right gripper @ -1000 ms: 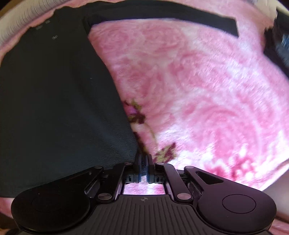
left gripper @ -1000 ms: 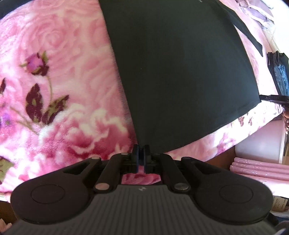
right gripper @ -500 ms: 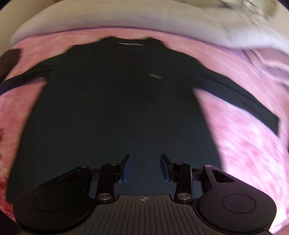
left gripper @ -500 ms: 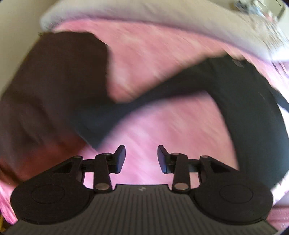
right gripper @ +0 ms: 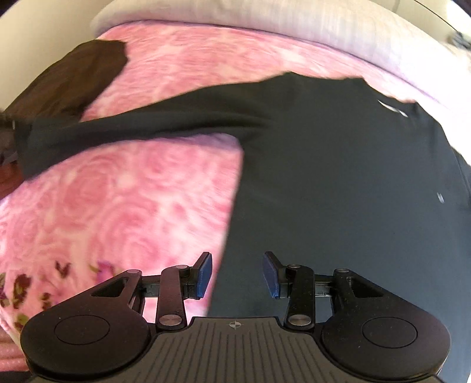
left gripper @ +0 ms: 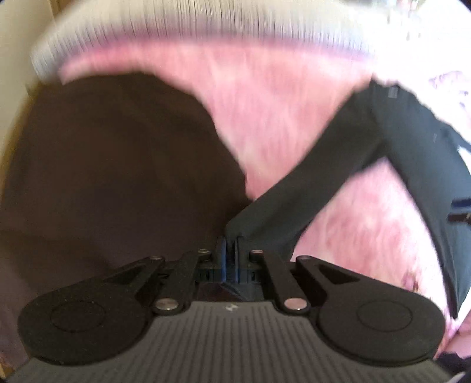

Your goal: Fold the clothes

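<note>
1. The black long-sleeved shirt (right gripper: 338,182) lies spread on a pink rose-patterned blanket (right gripper: 123,206), its body flat on the right of the right wrist view and one sleeve (right gripper: 132,126) stretching away to the left.
2. The left gripper (left gripper: 231,250) has its jaws pressed together on the cuff end of that sleeve (left gripper: 300,188); the fabric runs from the jaws up and to the right toward the shirt's body (left gripper: 426,165).
3. The right gripper (right gripper: 237,274) hangs above the shirt's left edge with its jaws spread apart, blue pads (right gripper: 204,274) showing, and nothing between them.
4. A dark brown garment (left gripper: 112,176) lies on the blanket just left of the held cuff; in the right wrist view it (right gripper: 76,76) sits at the far left, beyond the sleeve's end.
5. A pale ribbed cover (right gripper: 265,20) borders the blanket along its far side.
6. Dark red flowers with green leaves (right gripper: 20,285) are printed on the blanket's near left corner.
7. The left wrist view is smeared by motion blur, so fine detail there cannot be made out.
</note>
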The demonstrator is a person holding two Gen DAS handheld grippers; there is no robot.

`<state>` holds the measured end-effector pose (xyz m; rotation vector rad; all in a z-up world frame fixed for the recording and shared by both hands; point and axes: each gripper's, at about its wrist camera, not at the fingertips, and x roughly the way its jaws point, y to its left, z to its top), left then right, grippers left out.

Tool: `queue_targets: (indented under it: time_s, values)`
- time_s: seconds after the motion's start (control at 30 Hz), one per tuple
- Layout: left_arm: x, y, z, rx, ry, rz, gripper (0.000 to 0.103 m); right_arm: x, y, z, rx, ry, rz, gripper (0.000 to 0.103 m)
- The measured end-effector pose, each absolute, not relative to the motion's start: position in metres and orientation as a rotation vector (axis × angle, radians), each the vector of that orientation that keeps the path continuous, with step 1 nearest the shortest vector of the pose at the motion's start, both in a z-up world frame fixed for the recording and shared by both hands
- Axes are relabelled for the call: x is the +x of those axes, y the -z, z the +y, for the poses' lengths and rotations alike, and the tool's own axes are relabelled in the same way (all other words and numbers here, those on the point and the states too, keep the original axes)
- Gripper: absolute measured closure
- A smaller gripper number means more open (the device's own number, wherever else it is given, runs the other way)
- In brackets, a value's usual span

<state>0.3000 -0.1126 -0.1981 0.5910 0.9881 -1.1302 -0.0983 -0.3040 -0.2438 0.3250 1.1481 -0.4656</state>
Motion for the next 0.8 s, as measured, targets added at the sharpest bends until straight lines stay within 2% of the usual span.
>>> queue_targets:
  time_s: [0.1,0.2,0.33,0.5,0.53,0.63,0.8]
  values:
    - [0.306,0.201,-0.101,0.546,1.083,0.965,0.098,-0.091,0.244,-0.302,0.331,0.472,1.166,0.06]
    - [0.322,0.23,-0.1,0.506,1.012,1.073,0.095,-0.083,0.248,-0.301,0.361,0.485,1.184,0.059]
    - [0.342,0.241,-0.099,0.453,0.967,1.112,0.093,-0.073,0.246,-0.29,0.427,0.451,1.156,0.057]
    - [0.357,0.225,-0.085,0.394,0.915,1.143,0.092,-0.043,0.252,-0.262,0.478,0.377,1.135,0.055]
    - [0.357,0.221,-0.08,0.377,0.91,1.153,0.089,-0.036,0.253,-0.256,0.488,0.362,1.128,0.055]
    - [0.333,0.212,-0.058,0.318,0.938,1.202,0.076,-0.024,0.256,-0.243,0.51,0.329,1.112,0.054]
    - [0.296,0.237,-0.056,0.264,1.0,1.233,0.076,-0.023,0.258,-0.237,0.494,0.318,1.127,0.053]
